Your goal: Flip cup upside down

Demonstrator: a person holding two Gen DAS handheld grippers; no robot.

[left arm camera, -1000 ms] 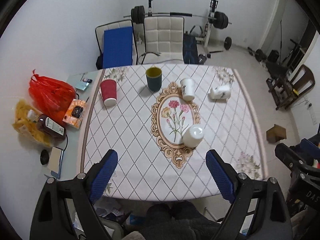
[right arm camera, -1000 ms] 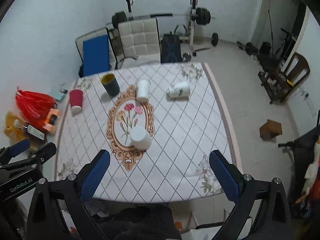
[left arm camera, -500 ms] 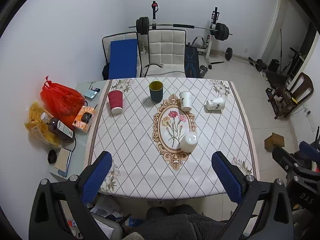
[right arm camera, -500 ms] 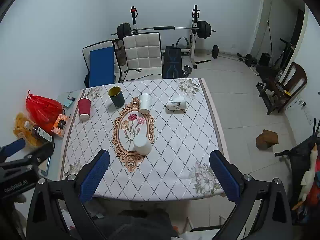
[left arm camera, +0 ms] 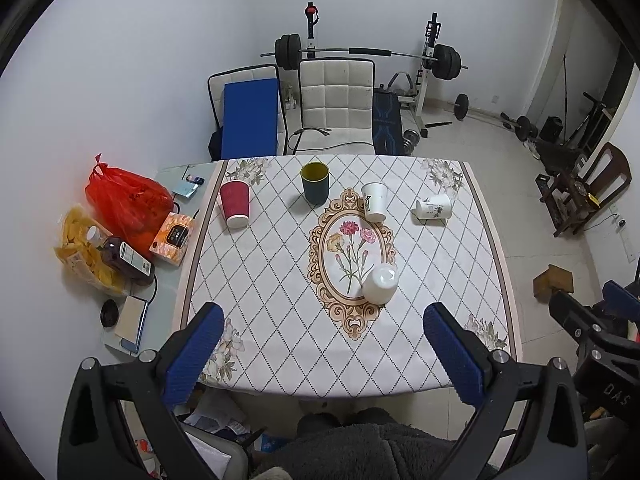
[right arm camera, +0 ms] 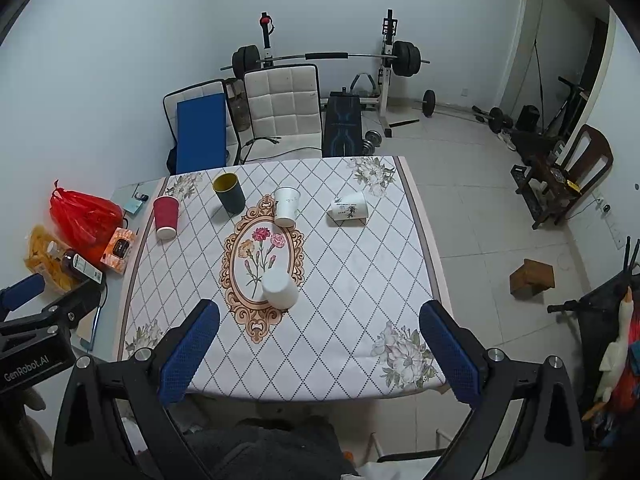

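A white cup point(left arm camera: 380, 283) point(right arm camera: 279, 287) stands upside down on the flower medallion near the table's front. Farther back stand a red paper cup point(left arm camera: 235, 203) point(right arm camera: 166, 216), a dark green cup point(left arm camera: 315, 182) point(right arm camera: 229, 192) and a white printed cup point(left arm camera: 375, 201) point(right arm camera: 286, 206), all upright. Another white printed cup point(left arm camera: 433, 207) point(right arm camera: 349, 209) lies on its side at the back right. My left gripper point(left arm camera: 324, 350) and right gripper point(right arm camera: 320, 348) are both open and empty, held high above the table's front edge.
The table point(left arm camera: 260, 300) has a diamond-pattern cloth. A glass side table at left holds a red bag point(left arm camera: 124, 200), a bottle point(left arm camera: 128, 258), snacks and a tissue box point(left arm camera: 174, 236). Chairs point(left arm camera: 336, 108) and a weight bench stand behind. A wooden block point(right arm camera: 532, 276) lies on the floor at right.
Both grippers have pulled up and back from the table, so it looks smaller. The cups have not moved.
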